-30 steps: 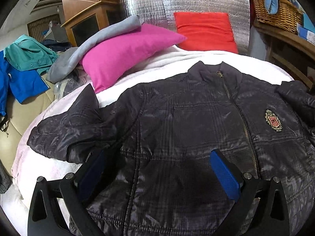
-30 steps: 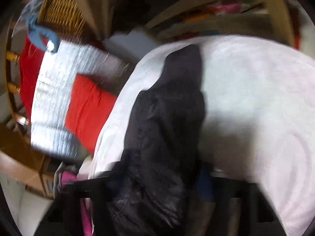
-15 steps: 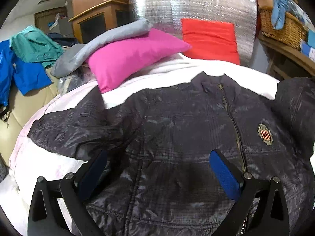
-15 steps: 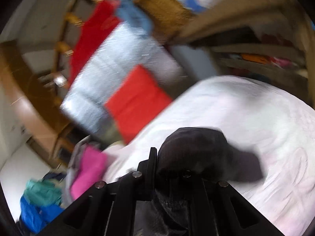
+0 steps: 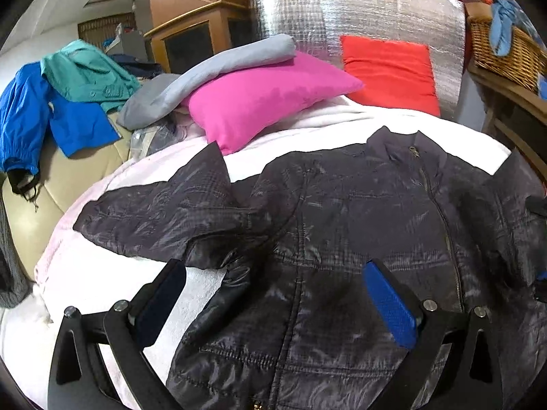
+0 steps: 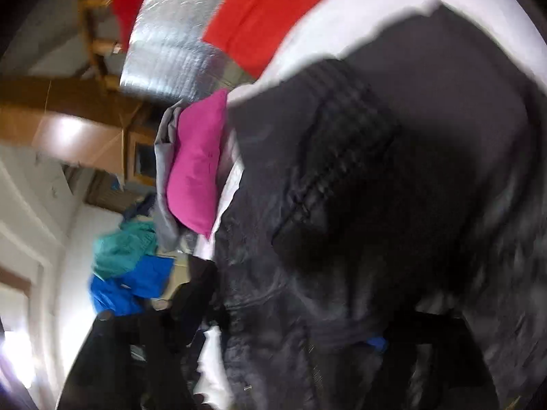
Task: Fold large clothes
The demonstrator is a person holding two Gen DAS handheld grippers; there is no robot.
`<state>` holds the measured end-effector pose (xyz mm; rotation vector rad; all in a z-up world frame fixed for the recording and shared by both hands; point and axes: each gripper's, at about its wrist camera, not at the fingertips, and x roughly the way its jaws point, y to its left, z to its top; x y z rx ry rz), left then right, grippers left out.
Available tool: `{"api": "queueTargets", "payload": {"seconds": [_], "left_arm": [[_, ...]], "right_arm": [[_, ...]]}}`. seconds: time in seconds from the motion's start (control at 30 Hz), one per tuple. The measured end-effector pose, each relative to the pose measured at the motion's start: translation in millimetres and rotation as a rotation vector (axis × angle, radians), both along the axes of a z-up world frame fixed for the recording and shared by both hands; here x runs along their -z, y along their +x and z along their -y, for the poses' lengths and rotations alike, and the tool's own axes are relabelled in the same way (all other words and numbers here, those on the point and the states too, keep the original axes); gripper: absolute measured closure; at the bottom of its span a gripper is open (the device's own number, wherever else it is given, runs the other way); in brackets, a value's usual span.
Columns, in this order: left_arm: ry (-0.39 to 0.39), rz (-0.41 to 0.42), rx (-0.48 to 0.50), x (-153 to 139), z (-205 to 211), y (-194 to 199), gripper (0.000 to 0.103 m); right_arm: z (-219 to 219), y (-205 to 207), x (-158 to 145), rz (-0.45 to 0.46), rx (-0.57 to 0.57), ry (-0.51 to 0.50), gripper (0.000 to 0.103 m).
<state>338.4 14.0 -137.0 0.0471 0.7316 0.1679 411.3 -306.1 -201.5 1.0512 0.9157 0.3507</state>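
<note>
Here the dark quilted zip-front jacket (image 5: 359, 225) lies front-up and spread across the white fleecy bed cover (image 5: 112, 287), directly ahead of and beneath the left gripper (image 5: 273, 294). That gripper hangs just above the jacket's lower front with its jaws wide apart; the blue-padded finger (image 5: 389, 304) sits over the fabric near the zip, the other over the jacket's edge and the cover, and nothing is pinched between them. One sleeve (image 5: 164, 212) stretches out to the gripper's left, while the sleeve on its right lies folded inward over the chest. Beyond the collar, farther ahead, rest a magenta pillow (image 5: 266, 99) with a grey folded garment (image 5: 218, 68) on top, a red cushion (image 5: 389, 71) and a silver foil-like panel (image 5: 342, 7); a wicker basket (image 5: 506, 54) stands at far right, and teal and blue garments (image 5: 68, 102) lie off to the left. The right gripper (image 6: 273, 348) shows only as blurred dark fingers low in its own view, over the jacket; its jaws have just been opening and now stand apart, gripping nothing, the folded sleeve lying loose just ahead.
</note>
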Motion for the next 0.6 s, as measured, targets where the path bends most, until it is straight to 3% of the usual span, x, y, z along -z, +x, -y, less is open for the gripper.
{"api": "queueTargets", "payload": {"seconds": [0.17,0.3,0.37,0.47,0.6], "left_arm": [[-0.026,0.011,0.061,-3.8,15.5,-2.3,0.000],[-0.031,0.052,0.136,-11.2,48.2,-2.6,0.000],[-0.005,0.078,0.187,-13.7,75.5,-1.3,0.000],[0.024,0.081,0.243,-13.4,108.5,3.8,0.000],[0.046,0.070,0.300,-10.2,146.4,8.4,0.000]], "right_arm": [[22.4,-37.1,-39.2,0.096,0.013,-0.078,0.023],[62.6,-62.2,-59.7,0.132,0.159,-0.217,0.023],[79.8,-67.0,-60.0,0.118,0.263,-0.343,0.023],[87.3,-61.8,-49.4,0.028,0.329,-0.527,0.023],[109.2,-46.8,-24.6,-0.047,0.354,-0.514,0.023]]}}
